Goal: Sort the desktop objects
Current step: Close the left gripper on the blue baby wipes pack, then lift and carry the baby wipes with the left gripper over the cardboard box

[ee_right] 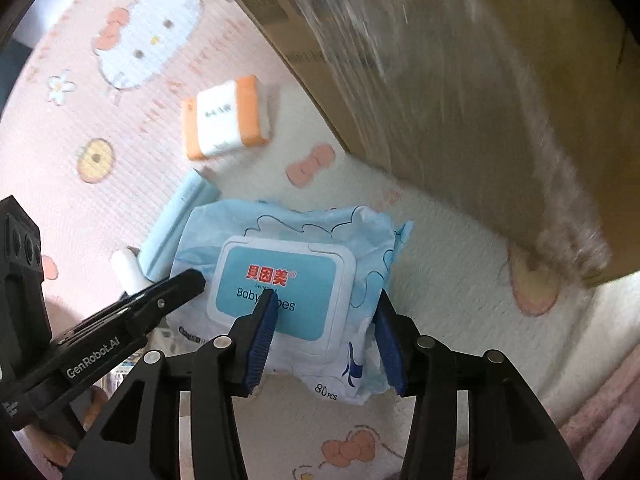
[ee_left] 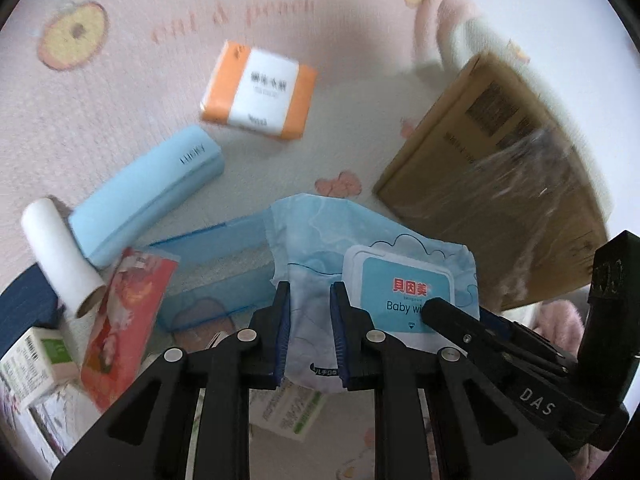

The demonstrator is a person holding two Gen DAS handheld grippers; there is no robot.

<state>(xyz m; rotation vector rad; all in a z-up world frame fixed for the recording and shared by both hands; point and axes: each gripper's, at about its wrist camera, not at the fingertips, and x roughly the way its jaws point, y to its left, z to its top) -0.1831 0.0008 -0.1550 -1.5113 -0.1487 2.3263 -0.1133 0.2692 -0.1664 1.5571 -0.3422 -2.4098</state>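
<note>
Both grippers hold the baby wipes pack [ee_right: 288, 280] above the play mat [ee_left: 120, 120]: left gripper [ee_left: 310, 332] pinches one end, right gripper [ee_right: 324, 336] clamps the other. Level, matched lifting should prevent sagging towards the cardboard box [ee_right: 460, 100].

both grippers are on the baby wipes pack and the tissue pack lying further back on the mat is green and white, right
Not quite: the tissue pack further back on the mat is orange and white, not green and white. Both wrist views show this. The rest holds: the left gripper pinches one end of the baby wipes pack, and the right gripper straddles its other end.
</note>
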